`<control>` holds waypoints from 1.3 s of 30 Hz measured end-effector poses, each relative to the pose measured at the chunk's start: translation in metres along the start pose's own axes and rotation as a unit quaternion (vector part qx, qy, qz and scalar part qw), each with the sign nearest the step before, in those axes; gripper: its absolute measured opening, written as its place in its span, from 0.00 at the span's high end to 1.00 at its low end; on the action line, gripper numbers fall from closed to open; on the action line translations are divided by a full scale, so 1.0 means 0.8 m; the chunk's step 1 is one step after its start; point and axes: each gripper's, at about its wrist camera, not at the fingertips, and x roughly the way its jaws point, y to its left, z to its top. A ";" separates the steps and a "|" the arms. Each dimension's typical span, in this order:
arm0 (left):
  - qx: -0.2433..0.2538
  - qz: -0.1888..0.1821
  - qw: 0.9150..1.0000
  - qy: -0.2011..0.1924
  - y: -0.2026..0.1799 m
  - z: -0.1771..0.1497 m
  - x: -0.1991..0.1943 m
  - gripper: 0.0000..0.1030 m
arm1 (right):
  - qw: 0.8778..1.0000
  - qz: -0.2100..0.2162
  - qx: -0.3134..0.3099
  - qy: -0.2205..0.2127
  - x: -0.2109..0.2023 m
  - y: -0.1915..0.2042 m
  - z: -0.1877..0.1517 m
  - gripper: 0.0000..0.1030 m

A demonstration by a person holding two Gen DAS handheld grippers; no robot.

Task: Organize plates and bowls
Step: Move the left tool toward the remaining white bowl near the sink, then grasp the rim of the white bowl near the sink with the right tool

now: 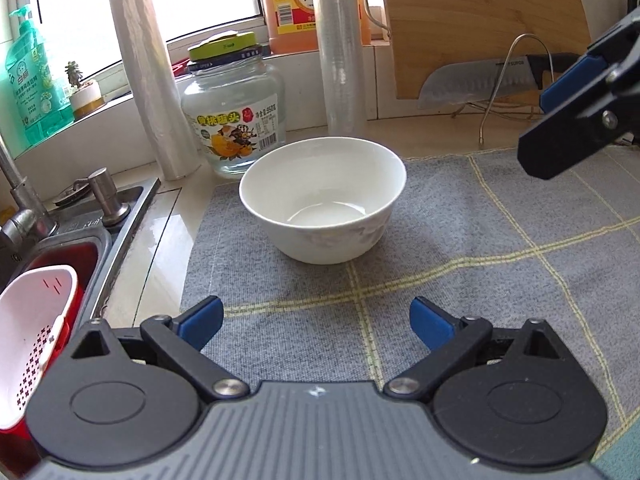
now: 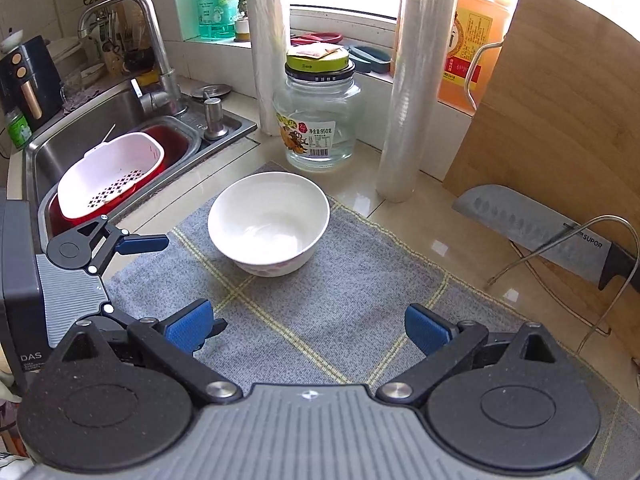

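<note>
A white bowl point(image 1: 322, 200) point(image 2: 269, 224) stands upright and empty on a grey checked mat point(image 1: 460, 264) point(image 2: 340, 280). My left gripper point(image 1: 316, 322) is open, its blue pads a short way in front of the bowl with nothing between them. It also shows at the left of the right wrist view, left gripper point(image 2: 182, 284). My right gripper point(image 2: 308, 328) is open and empty, held above the mat on the near side of the bowl. In the left wrist view the right gripper point(image 1: 560, 120) reaches in from the right edge, above the mat.
A glass jar point(image 1: 234, 116) point(image 2: 318, 120) and two film rolls point(image 1: 150, 80) point(image 2: 416, 80) stand behind the bowl. A cutting board point(image 2: 560, 100), a knife point(image 2: 540, 232) and a wire rack point(image 2: 600, 260) are at the right. A sink point(image 2: 100, 136) holding a white colander point(image 2: 112, 176) lies left.
</note>
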 end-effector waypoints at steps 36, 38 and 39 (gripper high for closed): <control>-0.016 -0.045 0.998 -0.048 0.013 0.039 0.043 0.12 | 0.997 0.033 -0.033 0.061 0.130 0.021 0.086 0.00; -0.019 -0.050 0.997 -0.047 0.015 0.039 0.044 0.13 | 0.997 0.036 -0.036 0.063 0.137 0.020 0.089 0.01; -0.019 -0.053 0.997 -0.048 0.016 0.039 0.043 0.13 | 0.997 0.036 -0.038 0.064 0.140 0.020 0.091 0.01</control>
